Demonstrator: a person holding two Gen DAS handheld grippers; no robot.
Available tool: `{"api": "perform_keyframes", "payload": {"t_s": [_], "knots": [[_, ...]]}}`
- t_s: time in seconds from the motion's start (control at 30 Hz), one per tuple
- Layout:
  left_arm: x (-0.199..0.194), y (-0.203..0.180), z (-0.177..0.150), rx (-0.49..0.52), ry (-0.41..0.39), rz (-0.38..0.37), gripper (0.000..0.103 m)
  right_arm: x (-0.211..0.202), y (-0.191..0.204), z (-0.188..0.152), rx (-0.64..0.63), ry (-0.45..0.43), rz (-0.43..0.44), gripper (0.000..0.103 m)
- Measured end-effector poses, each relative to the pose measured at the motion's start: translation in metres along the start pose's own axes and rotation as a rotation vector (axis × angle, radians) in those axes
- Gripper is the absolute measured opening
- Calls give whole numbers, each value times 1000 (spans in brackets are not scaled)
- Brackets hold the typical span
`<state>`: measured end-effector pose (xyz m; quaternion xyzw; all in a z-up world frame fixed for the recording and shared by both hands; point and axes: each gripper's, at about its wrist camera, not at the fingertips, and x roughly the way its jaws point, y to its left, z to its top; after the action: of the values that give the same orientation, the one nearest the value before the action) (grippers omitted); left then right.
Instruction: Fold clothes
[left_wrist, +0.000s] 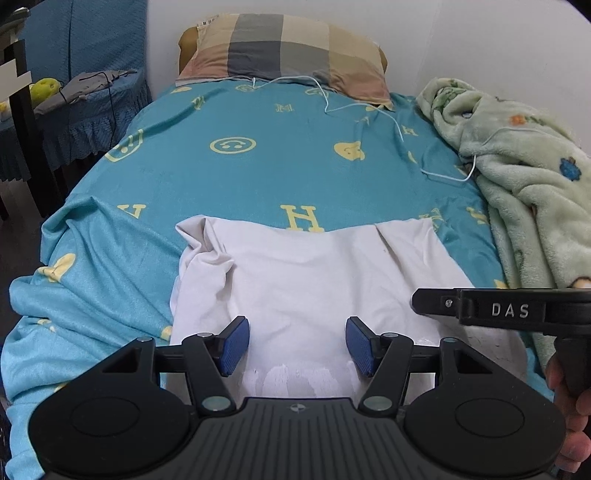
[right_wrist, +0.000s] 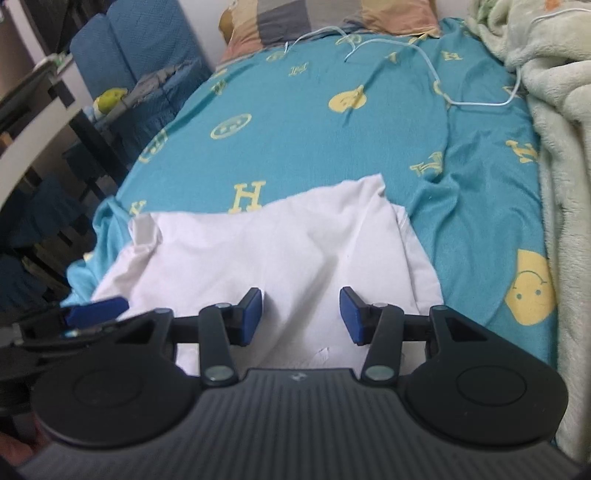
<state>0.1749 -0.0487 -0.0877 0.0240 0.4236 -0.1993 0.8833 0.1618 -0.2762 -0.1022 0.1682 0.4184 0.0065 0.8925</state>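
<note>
1. I see the white garment (left_wrist: 314, 288) lying on the bed (left_wrist: 258, 166), near its foot end. Both sleeves appear turned in over the body; the left sleeve fold (left_wrist: 207, 240) is bunched and creased.
2. My left tongs (left_wrist: 297, 345) stand apart, empty, above the near part of the garment. My right tongs (right_wrist: 301, 315) also stand apart and empty, just beside the left ones. Whether either set touches the cloth, I cannot tell.
3. Step in hand, by my judgement: take the near hem at two points and carry it toward the far edge (right_wrist: 258, 210).
4. Place each set of tongs near its own side of the garment, well apart from the other, so the fold line runs straight.
5. Close on all layers at once. A grip on the top layer alone will likely pull the sleeves out of place.
6. Raise both sides together and level; lay the hem down even with the far edge.
7. Smooth the left crease first, or it may be folded in.
8. Keep clear of the white cable (left_wrist: 369, 107) and the blanket (left_wrist: 517, 166) at the right.
</note>
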Motion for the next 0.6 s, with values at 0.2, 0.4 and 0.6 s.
{"api": "perform_keyframes", "payload": {"t_s": [0.2, 0.4, 0.6], "knots": [[-24, -6, -14, -2, -13, 2, 61, -28, 2, -12, 14, 6, -4, 50], [-19, -5, -24, -26, 22, 8, 63, -14, -6, -23, 57, 58, 7, 49], [-66, 18, -45, -290, 14, -160, 81, -31, -32, -18, 262, 15, 123, 51]]}}
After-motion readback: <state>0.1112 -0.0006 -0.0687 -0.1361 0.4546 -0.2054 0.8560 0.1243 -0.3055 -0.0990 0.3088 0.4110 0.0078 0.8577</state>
